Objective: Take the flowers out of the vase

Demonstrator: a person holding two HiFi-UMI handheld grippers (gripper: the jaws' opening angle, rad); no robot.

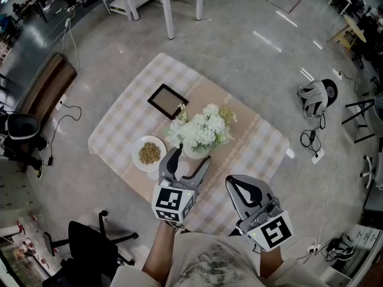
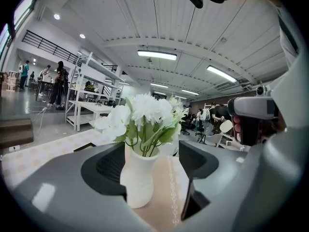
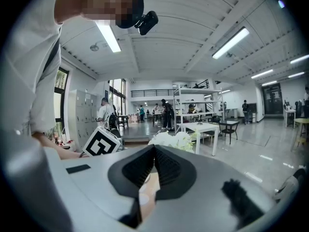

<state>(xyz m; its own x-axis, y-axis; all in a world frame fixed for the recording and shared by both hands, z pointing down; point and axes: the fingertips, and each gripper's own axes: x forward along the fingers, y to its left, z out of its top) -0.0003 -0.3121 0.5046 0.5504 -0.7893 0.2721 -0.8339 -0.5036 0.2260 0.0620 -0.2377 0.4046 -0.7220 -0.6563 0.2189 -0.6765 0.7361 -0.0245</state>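
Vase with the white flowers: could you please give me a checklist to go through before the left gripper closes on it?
1. Vase upright on the table: ok.
2. Vase between the left gripper fingers: ok, they stand apart around it.
3. Vase centred between them: not ok, it sits nearer the finger at the left of the left gripper view; contact there: cannot tell.
4. Flowers seated in the vase: ok.
5. Right gripper ready to take the flowers: not ok, its fingers are shut, empty and short of the blooms.
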